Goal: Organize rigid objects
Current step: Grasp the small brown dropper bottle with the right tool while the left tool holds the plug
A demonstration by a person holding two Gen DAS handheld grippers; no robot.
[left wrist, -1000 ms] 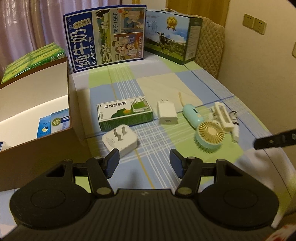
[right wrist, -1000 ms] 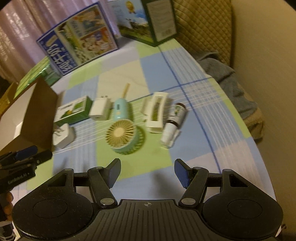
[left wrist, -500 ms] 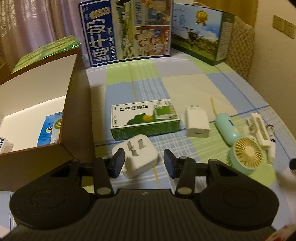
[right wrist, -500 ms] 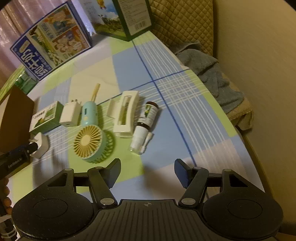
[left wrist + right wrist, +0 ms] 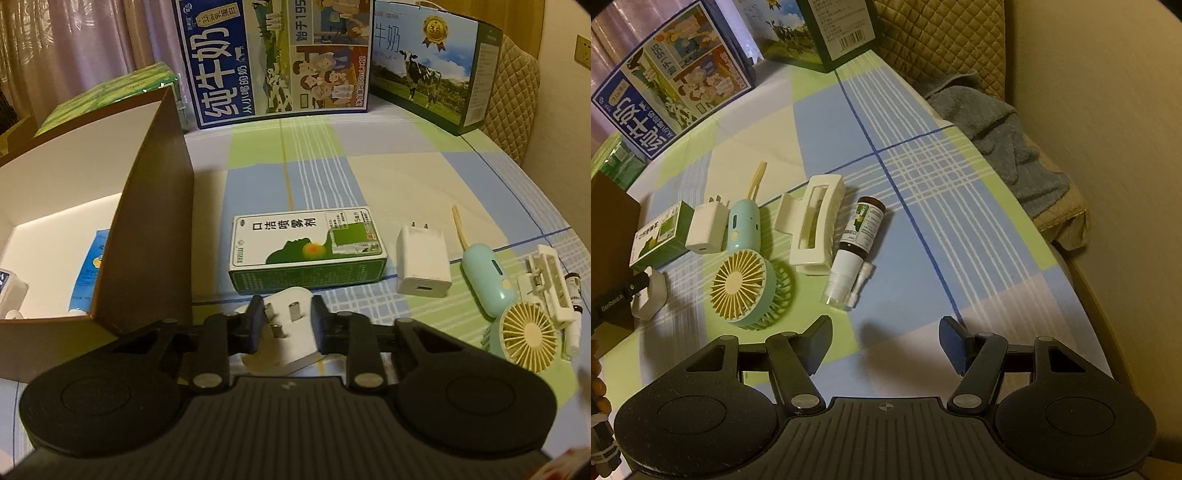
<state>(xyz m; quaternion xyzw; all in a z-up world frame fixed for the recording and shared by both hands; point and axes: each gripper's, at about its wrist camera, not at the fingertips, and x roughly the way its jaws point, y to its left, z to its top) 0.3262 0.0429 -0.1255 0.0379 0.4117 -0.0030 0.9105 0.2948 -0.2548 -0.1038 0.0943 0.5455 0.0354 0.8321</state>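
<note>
My left gripper point(image 5: 288, 325) has its fingers closed against both sides of a white three-pin plug adapter point(image 5: 286, 343) lying on the checked cloth; the adapter also shows in the right wrist view point(image 5: 652, 295). Beyond it lie a green-and-white spray box point(image 5: 306, 251), a white charger point(image 5: 423, 264), a mint handheld fan point(image 5: 517, 321), a white clip point(image 5: 546, 288) and a small brown spray bottle point(image 5: 858, 243). My right gripper point(image 5: 884, 345) is open and empty above the cloth, nearer than the bottle.
A brown cardboard box point(image 5: 147, 229) with a white inside stands at the left and holds a few items. Two milk cartons point(image 5: 280, 59) stand at the back. A grey towel point(image 5: 1008, 136) lies past the table's right edge by the wall.
My left gripper moved forward and down around the plug adapter and closed on it. My right gripper drifted right, staying open.
</note>
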